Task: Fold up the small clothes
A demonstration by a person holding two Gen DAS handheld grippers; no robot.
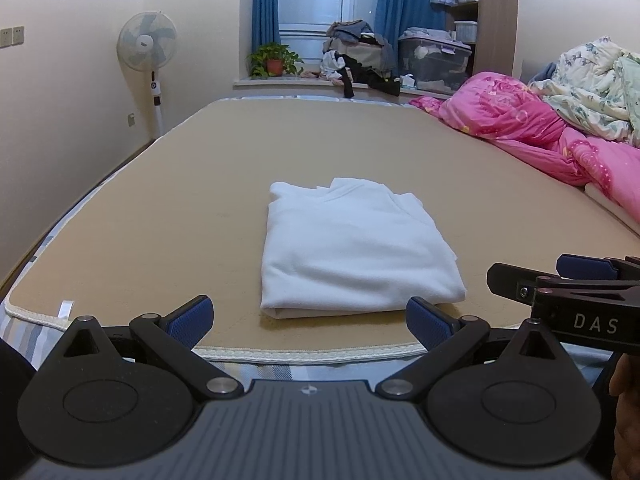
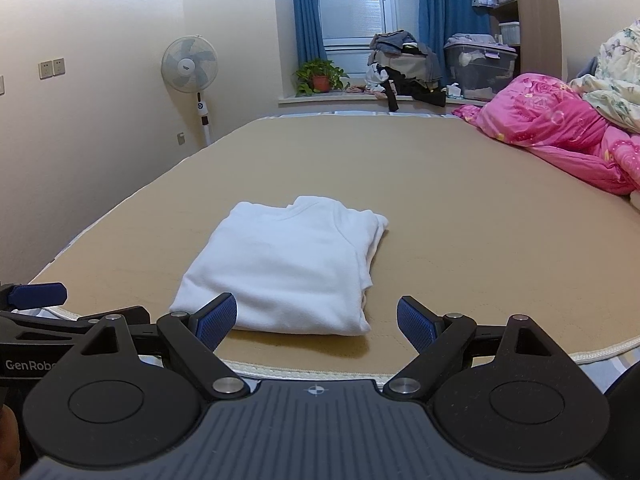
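A white garment [image 1: 352,248], folded into a neat rectangle with the collar at the far end, lies flat on the tan mat [image 1: 160,216] near its front edge. It also shows in the right wrist view [image 2: 288,268]. My left gripper [image 1: 310,320] is open and empty, just short of the garment's near edge. My right gripper [image 2: 316,322] is open and empty, also just short of the near edge. The right gripper shows at the right in the left wrist view [image 1: 560,280]; the left gripper shows at the left in the right wrist view [image 2: 36,304].
Pink quilts [image 1: 532,128] and a floral quilt [image 1: 592,88] are piled along the mat's right side. A standing fan [image 1: 147,46] is at the left wall. A potted plant [image 1: 274,60], a clothes pile [image 1: 360,56] and a storage box [image 1: 434,62] sit on the window ledge.
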